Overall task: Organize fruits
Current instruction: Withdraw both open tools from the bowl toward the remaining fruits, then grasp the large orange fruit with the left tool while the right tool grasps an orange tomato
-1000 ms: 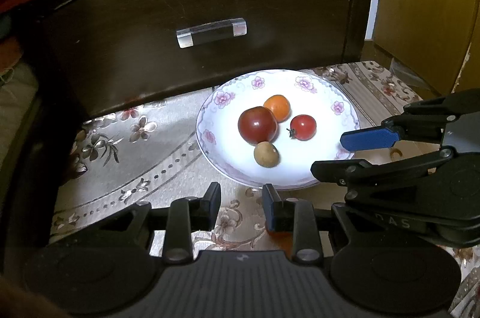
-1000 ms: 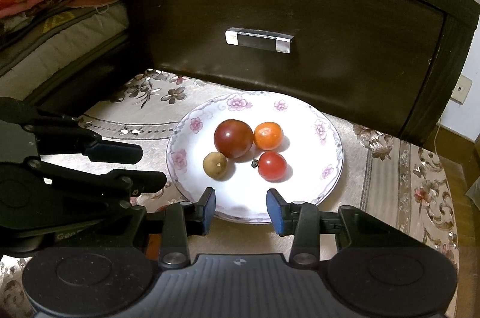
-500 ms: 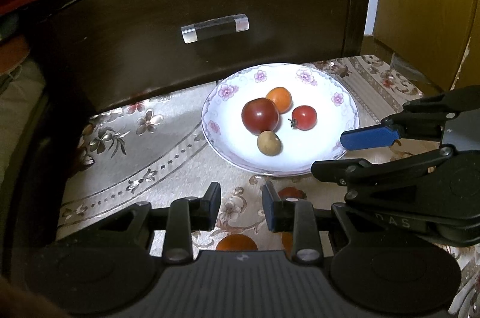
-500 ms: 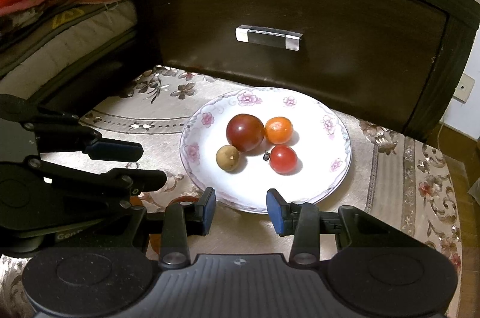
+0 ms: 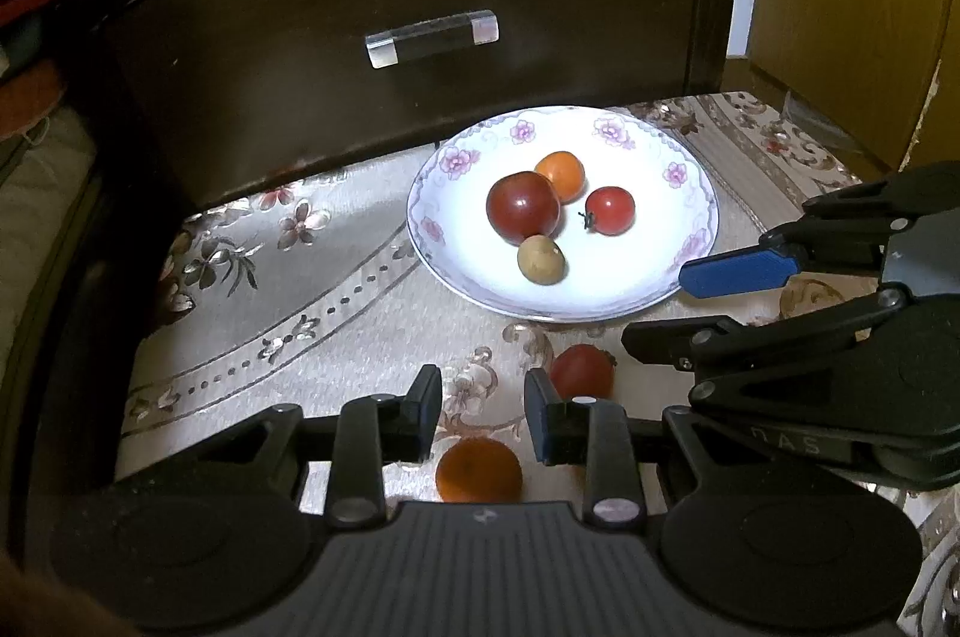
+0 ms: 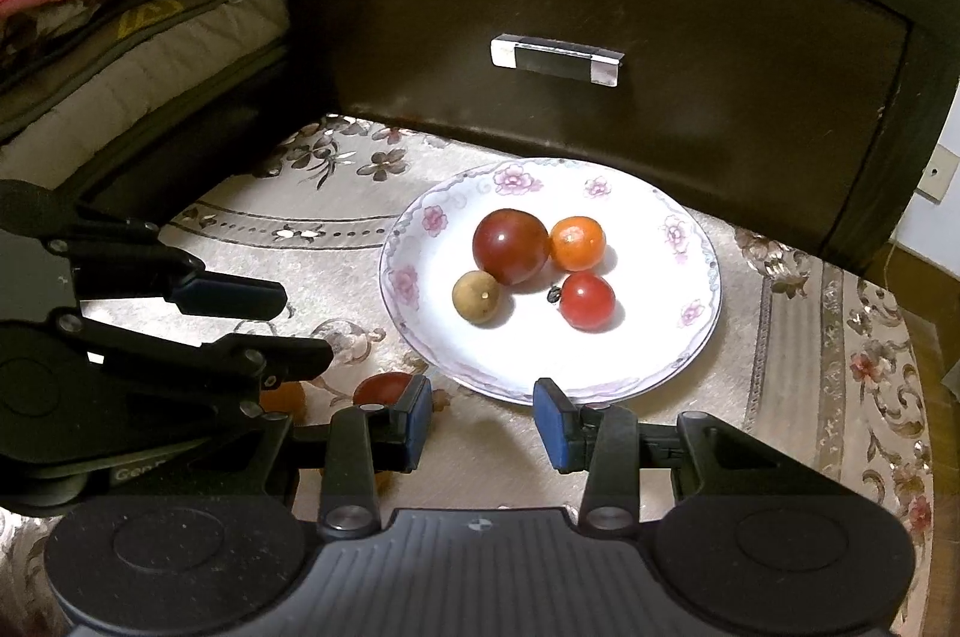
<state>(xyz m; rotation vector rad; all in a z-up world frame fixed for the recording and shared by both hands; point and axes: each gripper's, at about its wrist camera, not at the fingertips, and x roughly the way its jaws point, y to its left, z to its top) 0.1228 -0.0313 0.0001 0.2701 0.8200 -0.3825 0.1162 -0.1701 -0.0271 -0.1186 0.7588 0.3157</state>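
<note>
2 loose fruits: orange one (image 5: 479, 469) clear in left view | both hand-held grippers released, empty

Drawer (image 5: 420, 6): dark brown, with a clear handle (image 5: 432, 38).
Cloth (image 5: 270, 289): beige with flowers, on the counter.
Bedding (image 6: 120, 6): folded in a pile, left of the drawer.

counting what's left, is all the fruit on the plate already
No, a red tomato and an orange fruit lie on the cloth beside the plate.
</note>
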